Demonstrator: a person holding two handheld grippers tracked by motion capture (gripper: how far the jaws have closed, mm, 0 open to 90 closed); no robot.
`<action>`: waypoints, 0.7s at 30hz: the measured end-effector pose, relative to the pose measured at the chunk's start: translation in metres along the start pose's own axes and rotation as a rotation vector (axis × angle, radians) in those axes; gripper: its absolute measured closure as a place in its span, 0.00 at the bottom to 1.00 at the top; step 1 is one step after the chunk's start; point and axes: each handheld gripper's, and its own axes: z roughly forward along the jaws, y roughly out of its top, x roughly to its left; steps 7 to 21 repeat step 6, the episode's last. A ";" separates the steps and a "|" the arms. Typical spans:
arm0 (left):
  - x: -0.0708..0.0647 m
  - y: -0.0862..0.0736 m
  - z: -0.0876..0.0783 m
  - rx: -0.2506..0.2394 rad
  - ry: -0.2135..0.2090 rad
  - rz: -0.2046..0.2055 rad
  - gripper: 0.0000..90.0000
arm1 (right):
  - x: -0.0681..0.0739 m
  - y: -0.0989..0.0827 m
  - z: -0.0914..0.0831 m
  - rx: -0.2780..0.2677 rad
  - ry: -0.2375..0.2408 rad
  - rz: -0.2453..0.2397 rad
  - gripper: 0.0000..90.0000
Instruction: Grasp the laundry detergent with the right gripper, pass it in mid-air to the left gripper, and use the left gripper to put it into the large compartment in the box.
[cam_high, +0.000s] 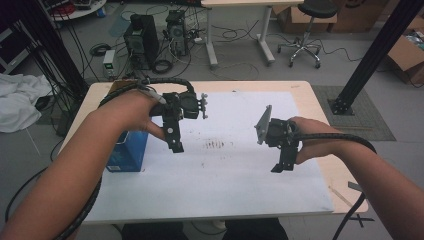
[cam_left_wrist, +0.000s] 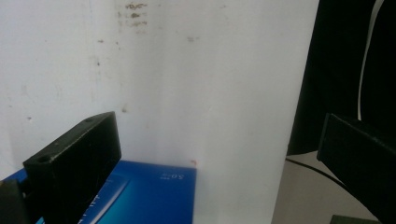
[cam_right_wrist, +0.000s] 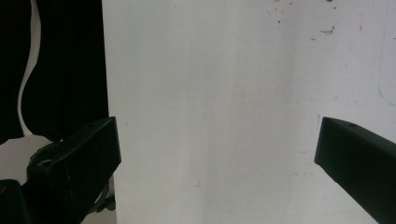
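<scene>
A blue box (cam_high: 127, 151) stands on the left part of the white sheet (cam_high: 225, 170) that covers the table. My left gripper (cam_high: 175, 145) hangs just to its right, jaws pointing down, above the sheet. In the left gripper view my left gripper (cam_left_wrist: 219, 154) is open, with the blue box (cam_left_wrist: 144, 193) low between the jaws and nothing gripped. My right gripper (cam_high: 282, 166) hovers over the right side of the sheet, held by a hand. Seen in its own view, my right gripper (cam_right_wrist: 217, 154) is open over bare white sheet (cam_right_wrist: 215, 93).
A brown smudge (cam_high: 214, 145) marks the sheet's middle. The wooden table edge (cam_high: 345, 185) shows at the right with a small grey piece (cam_high: 356, 187). Beyond the table lie computer towers (cam_high: 141, 40), cables, a stool (cam_high: 306, 30) and a black post (cam_high: 372, 55).
</scene>
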 end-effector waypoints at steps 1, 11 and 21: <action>0.000 0.000 0.000 0.000 -0.002 0.003 0.00 | 0.000 0.000 0.000 0.000 0.000 0.000 0.00; 0.000 0.003 0.000 -0.002 -0.015 0.008 0.00 | 0.000 0.000 0.000 -0.004 -0.002 0.002 0.00; 0.000 0.003 0.000 -0.002 -0.015 0.008 0.00 | 0.000 0.000 0.000 -0.004 -0.002 0.002 0.00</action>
